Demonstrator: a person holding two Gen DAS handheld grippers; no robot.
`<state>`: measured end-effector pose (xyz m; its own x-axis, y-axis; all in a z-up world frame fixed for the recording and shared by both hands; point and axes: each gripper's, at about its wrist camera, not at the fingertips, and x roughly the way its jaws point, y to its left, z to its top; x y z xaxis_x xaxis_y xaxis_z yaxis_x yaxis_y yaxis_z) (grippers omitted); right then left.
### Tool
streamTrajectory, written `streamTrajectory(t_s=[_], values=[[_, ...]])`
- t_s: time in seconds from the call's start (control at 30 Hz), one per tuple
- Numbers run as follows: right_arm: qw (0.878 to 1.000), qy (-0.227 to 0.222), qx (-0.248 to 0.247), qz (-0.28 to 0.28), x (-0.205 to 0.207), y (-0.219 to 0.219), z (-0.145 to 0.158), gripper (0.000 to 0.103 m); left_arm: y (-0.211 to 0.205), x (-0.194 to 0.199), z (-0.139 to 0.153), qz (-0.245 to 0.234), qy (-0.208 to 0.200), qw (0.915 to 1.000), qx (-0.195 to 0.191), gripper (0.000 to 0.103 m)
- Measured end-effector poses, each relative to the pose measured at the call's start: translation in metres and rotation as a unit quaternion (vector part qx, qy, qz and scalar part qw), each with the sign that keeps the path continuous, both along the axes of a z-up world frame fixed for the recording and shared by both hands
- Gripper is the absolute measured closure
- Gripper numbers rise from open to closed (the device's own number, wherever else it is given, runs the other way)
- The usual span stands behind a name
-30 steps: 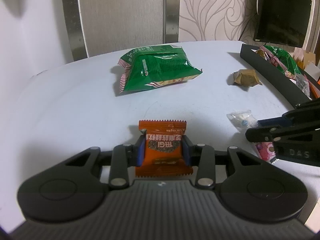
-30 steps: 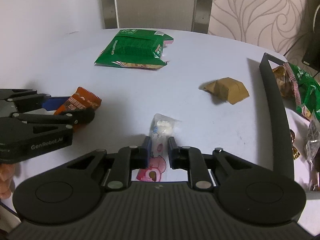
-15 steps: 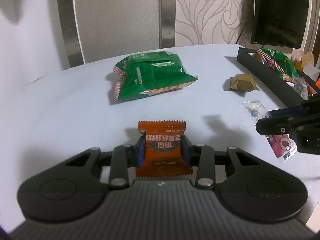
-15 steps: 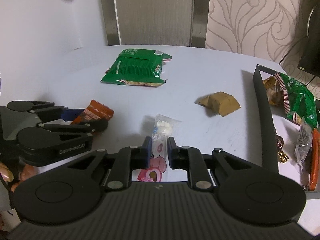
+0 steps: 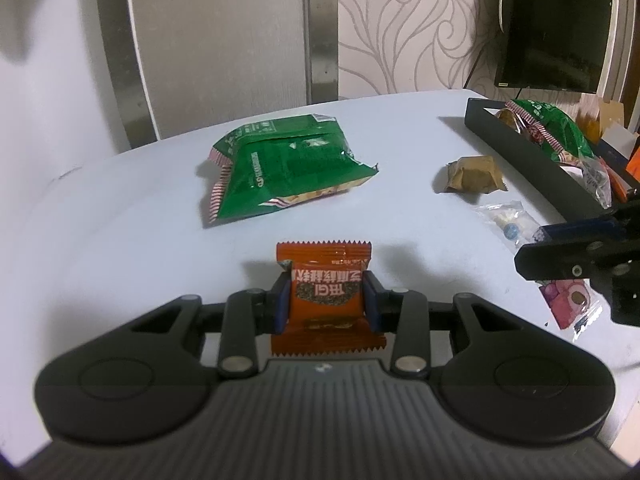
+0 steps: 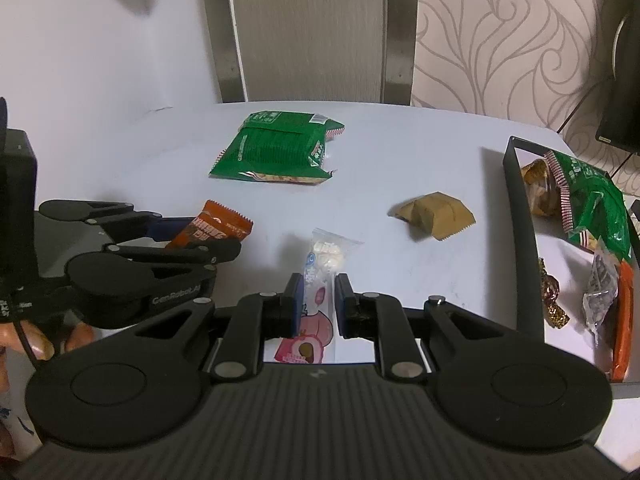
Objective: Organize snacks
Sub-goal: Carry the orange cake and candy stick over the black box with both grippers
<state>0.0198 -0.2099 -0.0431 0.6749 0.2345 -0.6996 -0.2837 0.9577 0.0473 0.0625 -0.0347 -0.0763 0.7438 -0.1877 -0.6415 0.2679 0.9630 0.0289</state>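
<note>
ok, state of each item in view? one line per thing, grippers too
left gripper: shut on orange snack packet
orange snack packet: held, off the table
right gripper: shut on clear candy packet
clear candy packet: held, lifted
green snack bag: lying flat on table, sealed
brown wrapped snack: resting on table
black tray: partly filled with snacks

1. Large green crinkled foil snack bags: two. One (image 6: 280, 152) lies on the white round table (image 6: 400, 152); one (image 6: 592, 196) lies in the black rectangular tray (image 6: 516, 220).
2. Small orange foil snack packets with printed characters: one (image 5: 324, 296).
3. Clear plastic candy packets with pink print: one (image 6: 320, 280).
4. Tan folded-paper wrapped snacks: one (image 6: 436, 216).
5. Black rectangular trays: one.
6. Black two-finger grippers: two, the left gripper (image 5: 325, 306) and the right gripper (image 6: 317, 306).
</note>
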Motion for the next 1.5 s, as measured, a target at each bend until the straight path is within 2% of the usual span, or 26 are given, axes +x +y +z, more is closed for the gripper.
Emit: streamTrajectory(t_s=[0.3, 0.8, 1.17, 1.5], values=[[0.999, -0.020, 0.016, -0.019, -0.006, -0.027, 0.017, 0.084, -0.030, 0.004, 0.008, -0.023, -0.010, 0.9997, -0.003, 0.063], [0.993, -0.045, 0.032, -0.101, -0.019, -0.126, 0.034, 0.084, -0.120, 0.017, 0.026, -0.089, -0.025, 0.9955, -0.021, 0.063], [0.987, -0.048, 0.033, -0.153, -0.024, -0.196, 0.032, 0.083, -0.205, 0.024, 0.038, -0.146, -0.043, 0.9876, -0.037, 0.063], [0.986, -0.032, 0.028, -0.161, -0.016, -0.235, 0.017, 0.083, -0.257, 0.034, 0.024, -0.161, -0.038, 0.9858, -0.030, 0.063]])
